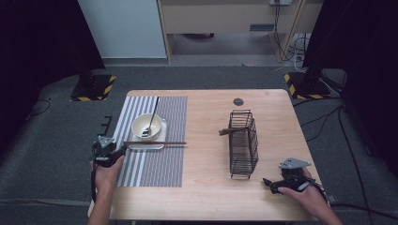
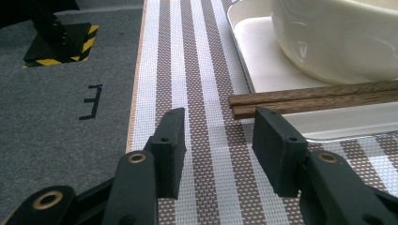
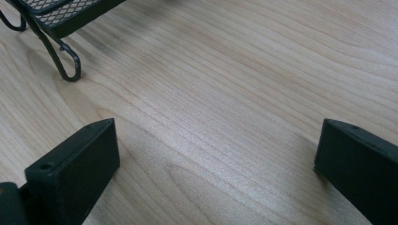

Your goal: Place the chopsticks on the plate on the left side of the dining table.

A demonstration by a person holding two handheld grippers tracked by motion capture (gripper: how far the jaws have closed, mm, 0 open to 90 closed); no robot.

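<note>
A pair of brown chopsticks [image 1: 155, 143] lies across the front rim of a white tray [image 1: 162, 146] that holds a cream bowl [image 1: 146, 125] with a dark spoon [image 1: 152, 115] in it. My left gripper [image 1: 123, 149] sits at the chopsticks' left end. In the left gripper view its jaws [image 2: 218, 136] stand apart over the striped placemat [image 2: 197, 56]. The chopsticks [image 2: 319, 96] end just ahead of the gap and no pad touches them. My right gripper [image 1: 268, 183] rests at the table's front right. It [image 3: 216, 154] is open wide over bare wood.
A black wire rack [image 1: 244, 143] stands right of centre with a brown stick [image 1: 232, 131] poking out of it. Its curled foot [image 3: 61, 51] is close to my right gripper. The table's left edge [image 2: 136, 93] runs beside the placemat. A round cable hole [image 1: 238, 101] is at the back.
</note>
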